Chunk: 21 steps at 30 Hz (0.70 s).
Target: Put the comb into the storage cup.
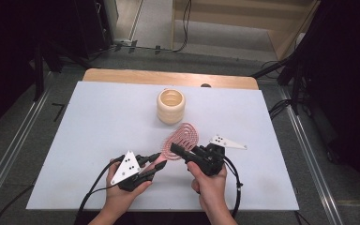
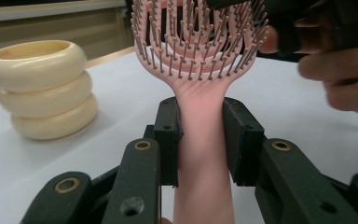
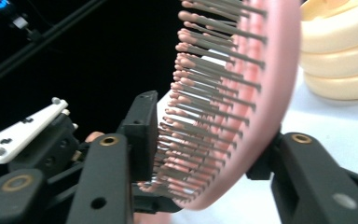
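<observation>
I am clamping my left gripper (image 2: 200, 135) on the handle of the pink plastic vented hairbrush (image 2: 200, 56), while my right gripper (image 3: 209, 154) is straddling its bristled head. Beyond them, the cream ribbed three-ring holder (image 1: 171, 106) is standing empty, so stowing seemingly remains.

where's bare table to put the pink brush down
The white table is bare left of the cream ringed holder, and along the right edge. It is crowded near the front centre, where the left gripper and right gripper hold the pink vented hairbrush.
</observation>
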Tool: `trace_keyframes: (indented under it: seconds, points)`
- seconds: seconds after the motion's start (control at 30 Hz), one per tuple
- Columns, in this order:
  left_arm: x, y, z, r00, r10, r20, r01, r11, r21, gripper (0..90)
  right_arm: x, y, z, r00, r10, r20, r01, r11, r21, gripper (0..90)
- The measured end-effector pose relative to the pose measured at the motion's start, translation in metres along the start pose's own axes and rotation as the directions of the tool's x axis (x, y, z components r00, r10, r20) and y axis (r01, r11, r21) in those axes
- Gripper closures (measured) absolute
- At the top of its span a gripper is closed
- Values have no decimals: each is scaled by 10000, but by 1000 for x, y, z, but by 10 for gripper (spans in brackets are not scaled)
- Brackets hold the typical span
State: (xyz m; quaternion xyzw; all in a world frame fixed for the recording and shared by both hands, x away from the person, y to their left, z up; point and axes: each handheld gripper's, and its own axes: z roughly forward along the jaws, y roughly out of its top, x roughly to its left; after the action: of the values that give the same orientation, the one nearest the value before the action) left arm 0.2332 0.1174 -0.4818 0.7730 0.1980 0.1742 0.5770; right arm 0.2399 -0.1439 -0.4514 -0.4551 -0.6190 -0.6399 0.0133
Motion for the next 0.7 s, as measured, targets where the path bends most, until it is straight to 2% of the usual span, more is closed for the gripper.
trace_keyframes:
  seconds: [0.03, 0.07, 0.1, 0.13, 0.17, 0.2, 0.3, 0.33, 0.47, 0.5, 0.57, 0.7]
  points:
    - [2, -1, 2, 9993, -222, 297, 220, 9997, 71, 697, -1, 0, 0, 9993, 175, -328, -179, 9998, -117, 607]
    - [2, -1, 2, 9993, -222, 297, 220, 9997, 71, 693, -1, 0, 0, 9993, 175, -328, -179, 9998, -117, 607]
    - [2, -2, 3, 9987, -353, 367, 350, 9994, 71, 693, -2, -1, -1, 9982, 227, -558, -236, 9996, -160, 614]
    - [3, -2, 2, 9979, -482, 423, 480, 9988, 65, 666, -1, -1, -1, 9985, 135, -522, -143, 9998, -143, 615]
    - [3, -2, 2, 9971, -615, 460, 614, 9981, 24, 604, 1, -1, -1, 9991, -5, -421, -2, 9999, -156, 616]
    - [4, -2, 2, 9966, -688, 444, 687, 9976, 37, 497, 1, -1, -1, 9988, -233, -432, 223, 9995, -233, 616]
    - [6, -1, 0, 9968, -796, 46, 795, 9967, 168, 306, 2, 0, -3, 9984, -377, -416, 366, 9990, -269, 617]
    - [8, -1, -1, 9960, -884, 104, 882, 9959, 200, 247, 3, 0, -4, 9981, -479, -394, 467, 9985, -299, 617]
    - [11, -1, -2, 9936, -1131, -19, 1131, 9930, 327, 75, 4, 1, -6, 9964, -758, -381, 744, 9966, -365, 617]
    - [15, -2, -3, 9912, -1311, -198, 1318, 9902, 453, 19, 4, 1, -7, 9959, -833, -360, 819, 9958, -402, 617]
    - [19, -4, -5, 9884, -1512, -158, 1518, 9876, 404, 0, 5, 2, -8, 9948, -960, -339, 944, 9945, -446, 618]
    - [22, -6, -9, 9889, -1477, -170, 1484, 9880, 427, 0, 7, 3, -9, 9925, -1172, -348, 1154, 9920, -507, 617]
